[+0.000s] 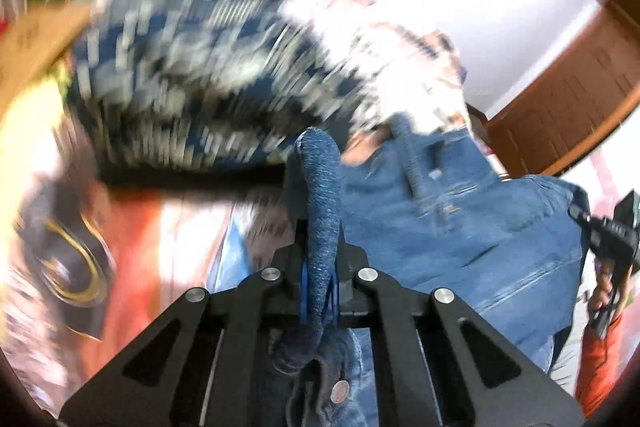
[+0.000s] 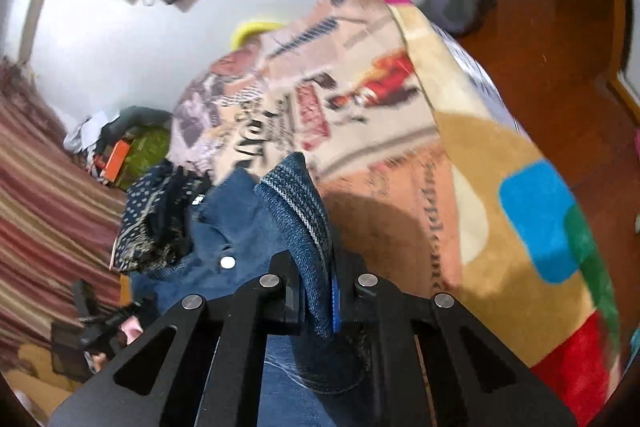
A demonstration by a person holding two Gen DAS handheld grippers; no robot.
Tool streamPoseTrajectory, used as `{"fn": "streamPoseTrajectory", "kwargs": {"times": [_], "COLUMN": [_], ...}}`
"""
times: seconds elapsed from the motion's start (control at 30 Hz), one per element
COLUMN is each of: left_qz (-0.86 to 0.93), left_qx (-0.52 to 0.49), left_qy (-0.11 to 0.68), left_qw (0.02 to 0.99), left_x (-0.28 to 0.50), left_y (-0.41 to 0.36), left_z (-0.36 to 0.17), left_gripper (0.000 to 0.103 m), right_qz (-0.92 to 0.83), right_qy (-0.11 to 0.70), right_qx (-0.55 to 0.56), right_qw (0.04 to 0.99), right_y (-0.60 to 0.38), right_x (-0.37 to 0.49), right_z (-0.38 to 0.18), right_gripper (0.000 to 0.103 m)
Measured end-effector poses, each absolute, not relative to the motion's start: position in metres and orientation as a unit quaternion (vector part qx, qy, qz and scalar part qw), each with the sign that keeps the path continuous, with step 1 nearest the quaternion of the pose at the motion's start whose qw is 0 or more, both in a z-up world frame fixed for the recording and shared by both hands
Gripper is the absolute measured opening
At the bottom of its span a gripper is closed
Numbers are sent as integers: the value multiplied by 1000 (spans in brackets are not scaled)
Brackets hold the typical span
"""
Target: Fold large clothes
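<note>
1. Left wrist view, far left: a blurred printed blanket [image 1: 132, 219] in orange, white and black fills the lower left, with a navy-and-white checked cloth [image 1: 192, 67] bunched above it.
2. Centre: the left gripper [image 1: 318, 227] is clamped on a rolled edge of the denim garment [image 1: 460, 227], the fabric pinched between its black fingers and trailing below them.
3. Right: the denim spreads out in the air toward the right gripper [image 1: 616, 239], seen at the frame's edge in a hand.
4. Right wrist view, left: a striped fabric [image 2: 48, 195] and a dark patterned cloth [image 2: 156, 219] lie beside the denim.
5. Centre: the right gripper [image 2: 318, 291] is closed tight on a denim hem [image 2: 296, 219].
6. Right: the colourful blanket [image 2: 460, 187] covers the bed, above a wood floor [image 2: 560, 27].
</note>
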State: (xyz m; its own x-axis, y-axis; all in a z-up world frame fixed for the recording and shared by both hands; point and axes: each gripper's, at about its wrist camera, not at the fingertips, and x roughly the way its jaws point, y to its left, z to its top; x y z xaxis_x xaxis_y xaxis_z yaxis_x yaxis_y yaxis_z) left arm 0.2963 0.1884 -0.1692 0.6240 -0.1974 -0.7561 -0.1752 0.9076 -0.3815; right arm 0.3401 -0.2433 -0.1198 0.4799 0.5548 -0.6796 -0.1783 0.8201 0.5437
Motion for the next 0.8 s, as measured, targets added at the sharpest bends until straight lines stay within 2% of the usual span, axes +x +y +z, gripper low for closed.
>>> {"fn": "streamPoseTrajectory", "kwargs": {"times": [0.27,0.43,0.57,0.8], "left_qz": [-15,-2,32,88], "left_qx": [-165,-139,-135,-122], "left_qy": [341,320,342,427], "left_qw": [925,937,929,891], "left_x": [290,311,344,385], "left_y": [167,174,194,215], "left_z": [-60,-35,-57,-142], "left_gripper": [6,6,7,7], "right_qz": [256,254,221,140], "right_qy": [396,357,372,457], "right_qx": [148,138,135,114], "right_qw": [870,888,891,871], "right_y": [-209,-202,-203,-211], "right_x": [335,349,378,427], "right_z": [-55,-27,-45,-131], "right_gripper": [7,7,7,7]}}
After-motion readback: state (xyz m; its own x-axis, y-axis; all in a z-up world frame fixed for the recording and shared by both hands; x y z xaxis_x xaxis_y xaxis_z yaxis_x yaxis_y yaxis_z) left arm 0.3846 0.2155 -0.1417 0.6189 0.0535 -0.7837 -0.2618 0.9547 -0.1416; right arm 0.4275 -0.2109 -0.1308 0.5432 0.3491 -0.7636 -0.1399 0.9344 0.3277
